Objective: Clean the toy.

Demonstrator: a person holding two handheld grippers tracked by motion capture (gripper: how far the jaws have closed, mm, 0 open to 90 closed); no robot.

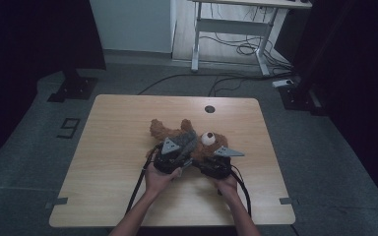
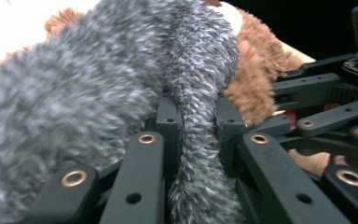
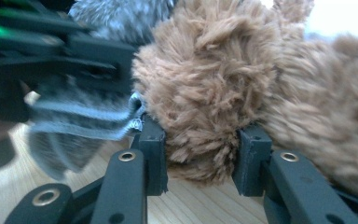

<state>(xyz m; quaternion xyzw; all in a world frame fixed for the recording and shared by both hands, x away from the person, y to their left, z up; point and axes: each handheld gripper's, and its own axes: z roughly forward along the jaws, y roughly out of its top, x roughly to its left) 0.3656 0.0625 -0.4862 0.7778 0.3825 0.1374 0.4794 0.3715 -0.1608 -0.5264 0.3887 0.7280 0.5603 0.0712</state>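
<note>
Brown teddy bear (image 1: 204, 142) lies near the middle of the wooden table (image 1: 103, 162), wearing a fuzzy grey garment (image 1: 188, 140). Left gripper (image 1: 176, 153) is clamped on a fold of that grey fabric (image 2: 196, 140), while the right gripper (image 1: 210, 164) pinches a brown plush limb (image 3: 200, 107). My read: the right anchors the bear so the left can pull the garment along it.

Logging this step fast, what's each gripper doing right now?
Left gripper: closed on the grey fuzzy garment.
Right gripper: closed on a limb of the brown teddy bear.
</note>
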